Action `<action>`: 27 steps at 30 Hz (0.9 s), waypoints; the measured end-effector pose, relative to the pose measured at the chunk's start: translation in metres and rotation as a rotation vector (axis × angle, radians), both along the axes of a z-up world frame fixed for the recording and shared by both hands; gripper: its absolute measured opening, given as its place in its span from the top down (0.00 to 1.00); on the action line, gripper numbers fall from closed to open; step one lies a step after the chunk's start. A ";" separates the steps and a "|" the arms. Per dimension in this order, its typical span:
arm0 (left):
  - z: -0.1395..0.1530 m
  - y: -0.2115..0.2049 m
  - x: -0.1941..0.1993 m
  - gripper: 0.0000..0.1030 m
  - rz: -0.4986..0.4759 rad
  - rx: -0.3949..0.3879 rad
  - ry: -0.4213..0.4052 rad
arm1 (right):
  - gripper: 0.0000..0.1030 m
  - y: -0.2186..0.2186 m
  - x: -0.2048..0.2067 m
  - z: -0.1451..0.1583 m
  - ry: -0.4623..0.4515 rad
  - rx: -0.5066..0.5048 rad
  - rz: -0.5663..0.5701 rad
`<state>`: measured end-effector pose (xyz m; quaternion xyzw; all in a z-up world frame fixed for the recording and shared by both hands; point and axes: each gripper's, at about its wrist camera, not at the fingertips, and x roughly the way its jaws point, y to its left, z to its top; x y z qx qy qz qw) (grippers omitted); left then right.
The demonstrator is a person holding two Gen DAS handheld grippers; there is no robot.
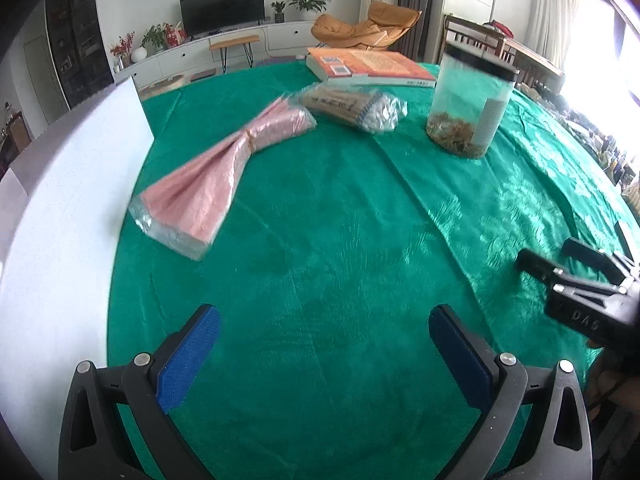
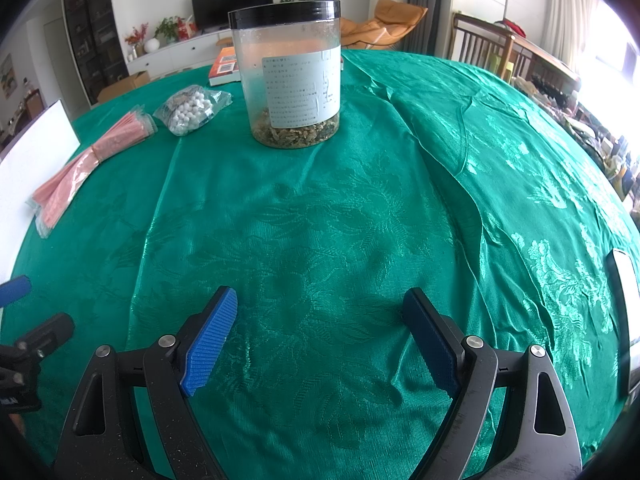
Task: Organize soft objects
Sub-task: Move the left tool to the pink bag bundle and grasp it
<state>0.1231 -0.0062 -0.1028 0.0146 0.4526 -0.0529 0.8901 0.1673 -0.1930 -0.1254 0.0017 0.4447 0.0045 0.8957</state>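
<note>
A pink packet in clear wrap, tied at its middle (image 1: 224,172), lies on the green tablecloth (image 1: 340,240) at the left; it also shows in the right wrist view (image 2: 80,168). A clear bag of cotton swabs (image 1: 356,108) lies behind it, also in the right wrist view (image 2: 190,110). My left gripper (image 1: 324,344) is open and empty, low over bare cloth in front of the packet. My right gripper (image 2: 320,332) is open and empty over bare cloth, and shows at the right edge of the left wrist view (image 1: 576,280).
A clear jar with a black lid and dried bits at the bottom (image 2: 292,72) stands mid-table (image 1: 468,104). An orange book (image 1: 368,66) lies at the far edge. A white board (image 1: 60,200) stands along the left. A phone-like object (image 2: 626,312) lies at the right.
</note>
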 end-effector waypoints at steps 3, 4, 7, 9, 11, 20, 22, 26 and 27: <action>0.027 0.000 0.014 0.00 -0.017 0.015 -0.036 | 0.15 0.000 0.000 0.000 0.000 0.000 0.000; 0.034 0.001 0.019 0.00 -0.018 0.021 -0.042 | 0.15 0.000 0.000 0.000 0.000 0.000 0.000; 0.045 0.007 0.035 0.00 -0.006 0.031 -0.036 | 0.15 0.000 0.000 0.000 0.000 0.000 0.000; 0.047 0.012 0.042 0.00 0.007 0.025 -0.022 | 0.15 0.000 0.000 0.000 0.000 0.000 0.000; 0.046 0.017 0.046 0.00 0.019 0.006 -0.003 | 0.15 0.000 0.000 0.000 0.000 0.000 0.000; 0.045 0.030 0.056 0.00 0.051 -0.038 0.049 | 0.15 0.000 0.000 0.000 0.000 0.000 0.000; 0.049 0.031 0.063 0.00 0.049 -0.032 0.053 | 0.15 0.000 0.000 0.000 0.000 0.000 0.000; 0.061 0.046 0.087 0.00 0.084 -0.030 0.042 | 0.15 0.000 0.000 0.000 0.000 0.000 0.000; 0.061 0.052 0.094 0.00 0.097 -0.044 0.050 | 0.15 0.000 0.000 0.000 0.000 0.000 0.000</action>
